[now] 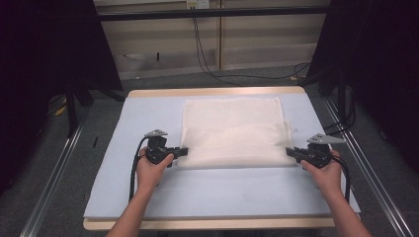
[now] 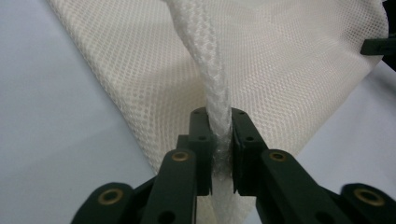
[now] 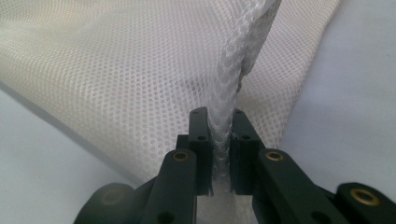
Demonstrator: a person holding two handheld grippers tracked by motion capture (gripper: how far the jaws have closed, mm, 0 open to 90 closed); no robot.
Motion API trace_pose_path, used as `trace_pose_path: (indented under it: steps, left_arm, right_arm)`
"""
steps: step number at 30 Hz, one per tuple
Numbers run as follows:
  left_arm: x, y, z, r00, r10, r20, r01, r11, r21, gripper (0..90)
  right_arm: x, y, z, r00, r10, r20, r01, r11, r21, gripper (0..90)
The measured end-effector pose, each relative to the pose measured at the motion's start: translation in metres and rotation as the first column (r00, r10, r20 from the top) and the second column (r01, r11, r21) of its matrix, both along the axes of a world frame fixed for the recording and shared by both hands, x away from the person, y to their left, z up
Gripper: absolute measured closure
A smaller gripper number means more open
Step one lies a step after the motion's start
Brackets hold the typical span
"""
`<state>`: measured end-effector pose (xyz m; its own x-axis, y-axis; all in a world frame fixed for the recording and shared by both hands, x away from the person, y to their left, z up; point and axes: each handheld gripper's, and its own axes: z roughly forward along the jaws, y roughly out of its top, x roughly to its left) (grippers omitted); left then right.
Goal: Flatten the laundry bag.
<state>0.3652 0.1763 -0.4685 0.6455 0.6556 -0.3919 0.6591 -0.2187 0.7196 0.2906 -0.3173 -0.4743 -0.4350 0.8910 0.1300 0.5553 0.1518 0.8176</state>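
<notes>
A big tabletop [image 1: 148,197] is seen in the middle of the high view, and it is covered by a pale blue sheet [image 1: 212,190]. A wooden edge is seen at the top and at the bottom of it.

A cream mesh cloth [image 1: 232,131] is laid on the sheet, in the middle of the frame and a bit toward the top. It is folded, so the lower part is doubled over. Lots of tiny holes are seen in it in the two gripper views.

Two arms are seen coming in from the bottom of the high view. The left tongs [image 1: 182,152] are held at the lower left corner of the cloth. The right tongs [image 1: 291,153] are held at the lower right corner of the cloth.

In the left gripper view, the left tongs [image 2: 219,135] are closed tight on a bunched edge of the cloth [image 2: 299,70]. The pinched bit is pulled up into a thin ridge, which runs to the top of the frame.

In the right gripper view, the right tongs [image 3: 218,135] are closed tight on a bunched edge of the cloth [image 3: 116,70] too. A thin ridge of mesh is seen there as well, going up and a bit to the right.
</notes>
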Motion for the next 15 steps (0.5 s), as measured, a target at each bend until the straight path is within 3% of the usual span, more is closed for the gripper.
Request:
trace_pose_path:
  steps: [5,10,15]
  left_arm:
    - [-0.015,0.003,0.0,0.9997,-0.022,0.01,0.021,0.9997,0.013,82.5]
    - [-0.031,0.006,-0.002,0.9985,-0.052,0.02,0.051,0.9979,0.039,82.5]
    - [-0.042,0.01,-0.003,0.9982,-0.055,0.023,0.054,0.9983,0.023,82.1]
  right_arm:
    - [-0.015,-0.004,-0.002,0.9992,0.04,-0.005,-0.04,0.999,-0.003,82.7]
    - [-0.029,-0.005,-0.006,0.9956,0.093,-0.017,-0.093,0.995,-0.044,81.5]
    - [-0.039,-0.007,-0.01,0.9928,0.119,-0.016,-0.119,0.992,-0.037,80.6]
